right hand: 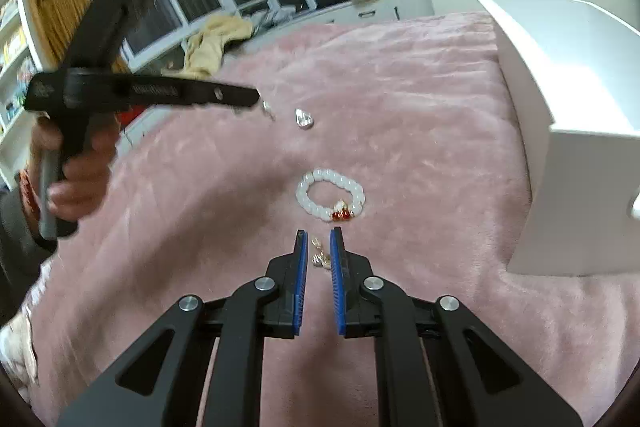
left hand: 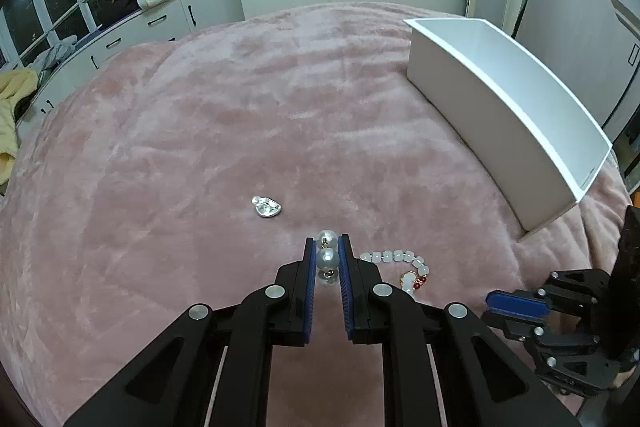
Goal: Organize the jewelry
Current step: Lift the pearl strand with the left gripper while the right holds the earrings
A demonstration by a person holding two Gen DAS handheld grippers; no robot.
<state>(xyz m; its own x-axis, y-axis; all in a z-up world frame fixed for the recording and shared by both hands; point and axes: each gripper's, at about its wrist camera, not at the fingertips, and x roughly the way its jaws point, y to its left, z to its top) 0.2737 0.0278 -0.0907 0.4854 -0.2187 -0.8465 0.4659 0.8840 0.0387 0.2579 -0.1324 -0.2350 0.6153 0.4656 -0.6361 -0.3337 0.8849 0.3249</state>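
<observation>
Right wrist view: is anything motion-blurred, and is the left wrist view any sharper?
Right wrist view: the left gripper and the hand holding it are smeared; the white bead bracelet stays fairly crisp. Left wrist view: sharp, the pearl earring clear between the pads; fisheye bends the white box.

A plush pink blanket (left hand: 240,115) covers the bed. On it: a plain white box (left hand: 500,115), a milky white bead bracelet (right hand: 330,197) with red and gold charms, glossy white pearl earrings (left hand: 327,251), a silver pendant (left hand: 266,207). Black grippers, blue pads (left hand: 309,291).
</observation>
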